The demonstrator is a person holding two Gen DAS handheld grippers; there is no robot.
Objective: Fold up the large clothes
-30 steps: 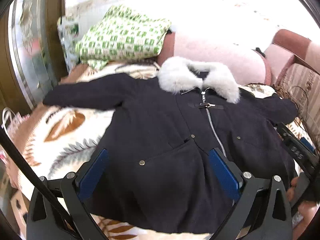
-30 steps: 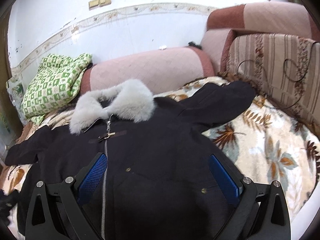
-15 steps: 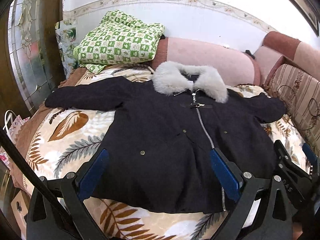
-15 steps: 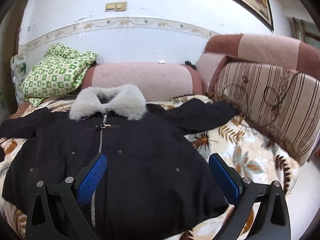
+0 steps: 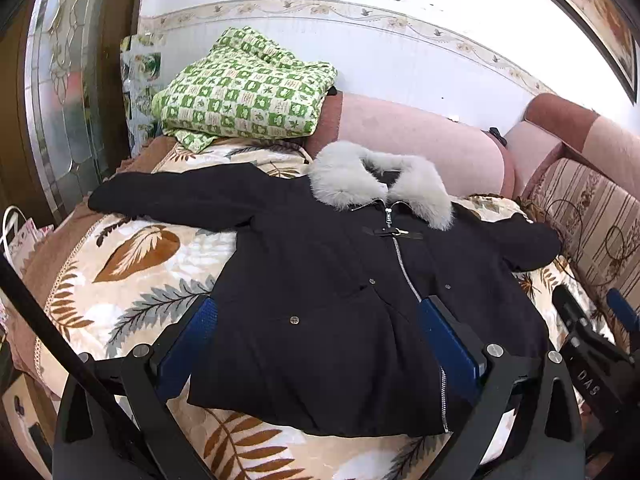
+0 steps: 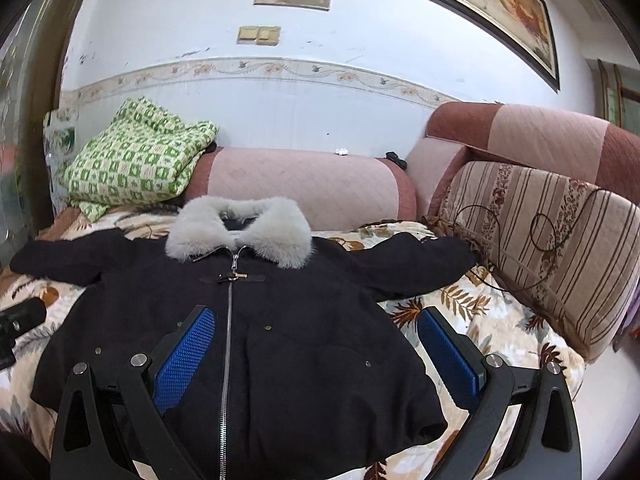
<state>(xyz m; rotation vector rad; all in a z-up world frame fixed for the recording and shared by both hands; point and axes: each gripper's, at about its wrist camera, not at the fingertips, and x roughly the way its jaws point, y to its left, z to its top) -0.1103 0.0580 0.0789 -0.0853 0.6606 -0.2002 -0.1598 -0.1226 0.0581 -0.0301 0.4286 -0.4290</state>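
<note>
Black coat (image 5: pixel 344 280) flat, unfolded | both jaws released, pulled back from hem | sleeves beyond jaws | folding not begun

a home living room: pink sofa (image 6: pixel 304 184), framed painting (image 6: pixel 480 4), leaf-print blanket (image 5: pixel 132 256).

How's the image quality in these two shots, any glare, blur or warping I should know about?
Left wrist view: strong fisheye bowing of the wall border, dark vignette corners, glare on the glass door; the coat is sharp but its dark fabric hides detail. Right wrist view: same bowing, the painting curves, the far left edge is smeared; the collar is crisp and evenly lit.
</note>
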